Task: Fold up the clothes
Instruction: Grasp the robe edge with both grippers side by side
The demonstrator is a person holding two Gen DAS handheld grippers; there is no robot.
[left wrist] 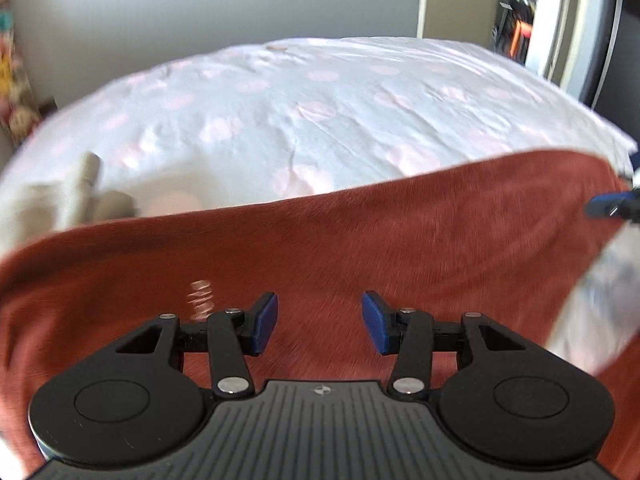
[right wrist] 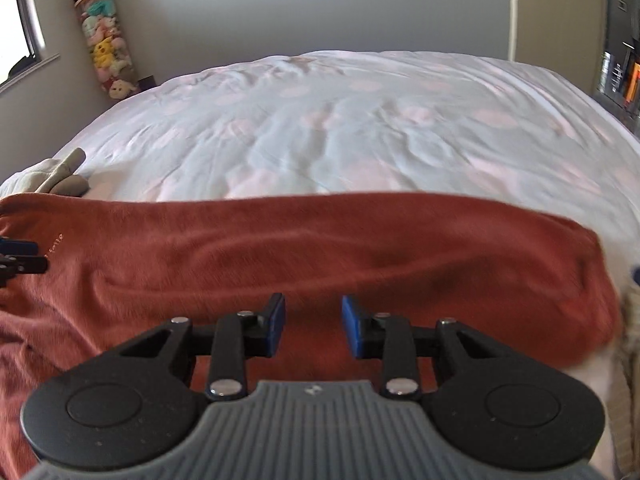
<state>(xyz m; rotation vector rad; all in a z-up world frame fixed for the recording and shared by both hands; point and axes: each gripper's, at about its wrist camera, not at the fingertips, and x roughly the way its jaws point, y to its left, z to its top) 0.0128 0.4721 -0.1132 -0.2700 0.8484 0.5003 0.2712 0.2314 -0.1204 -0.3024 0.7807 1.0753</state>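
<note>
Writing first: small pale lettering is stitched on the rust-red garment point(right wrist: 320, 248) near its left end in the right wrist view; we make out something like "tolle", but it is too small and tilted to read with confidence. A pale mark on the same cloth in the left wrist view is motion-blurred, unreadable. Each gripper body carries a small round emblem, no text.

The rust-red garment lies spread across the near edge of the bed point(right wrist: 320, 128), running left to right, under both tools. The bed cover is white with faint pink spots, creased.

Our left gripper point(left wrist: 319, 322) hovers over the red cloth, jaws spread, nothing between the blue pads. Our right gripper point(right wrist: 313, 326) likewise: jaws apart, empty, red cloth beneath.

Around: a crumpled beige garment point(right wrist: 56, 178) at the bed's left edge, just beyond the red one. A tall clear tube of plush toys point(right wrist: 102, 36) stands in the far left corner by a window point(right wrist: 24, 20). Shelving point(right wrist: 618, 68) on the far right, contents blurred.

Nothing lies on top of the red garment.
</note>
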